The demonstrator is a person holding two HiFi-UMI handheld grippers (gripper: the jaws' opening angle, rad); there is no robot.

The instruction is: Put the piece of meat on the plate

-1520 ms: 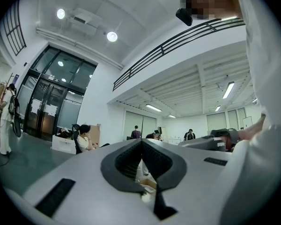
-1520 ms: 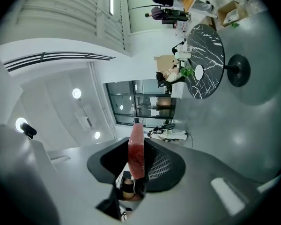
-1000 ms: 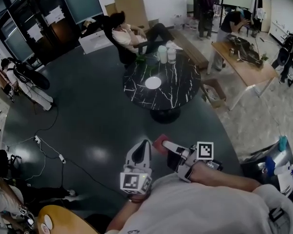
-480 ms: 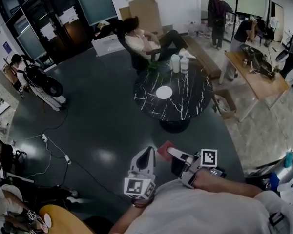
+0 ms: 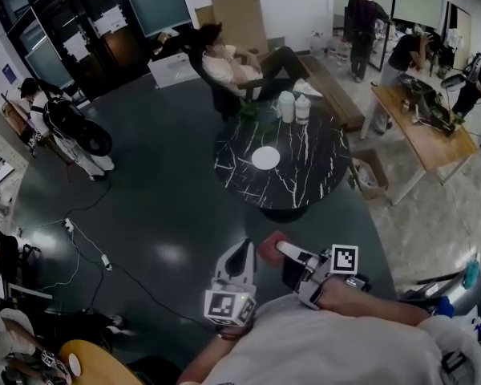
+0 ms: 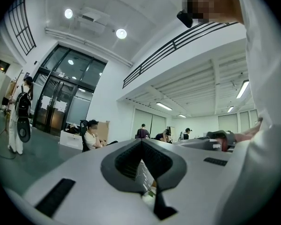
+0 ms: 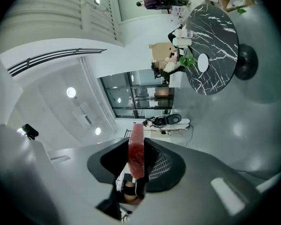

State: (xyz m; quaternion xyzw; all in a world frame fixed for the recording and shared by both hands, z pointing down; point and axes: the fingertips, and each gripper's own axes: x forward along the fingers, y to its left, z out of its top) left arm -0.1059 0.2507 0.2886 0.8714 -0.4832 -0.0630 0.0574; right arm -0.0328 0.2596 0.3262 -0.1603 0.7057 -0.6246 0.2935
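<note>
**Meat pinched in the right hand-held gripper, well short of the plate**

The piece of meat (image 7: 136,153), a red slab, sits between the jaws of the right hand-held gripper (image 7: 136,144). In the right gripper view it stands edge-on. The dark pads press on both of its flat faces, and its upper end pokes out past the jaw tips. The jaws are only partly drawn in, held apart by the slab's thickness.

In the head view the piece of meat (image 5: 269,246) shows as a red patch at the tip of the right hand-held gripper (image 5: 279,249). It hangs in the air over the dark floor (image 5: 160,207), low in the picture and close to the person's body.

The plate (image 5: 265,158) is white and round and lies near the middle of the round black marbled desk (image 5: 313,179). It is well apart from the meat, farther up the picture. The right gripper view shows the same plate (image 7: 203,62) on the desk (image 7: 220,32), far beyond the jaws.

The left hand-held gripper (image 5: 242,249) is just beside the right one, its tip near the meat but not touching it. In the left gripper view the jaws of the left hand-held gripper (image 6: 141,141) are pressed together at the tips, with nothing pinched between them.

Two white containers (image 5: 294,107) stand at the desk's far edge, beside a small green plant (image 5: 249,111).
</note>
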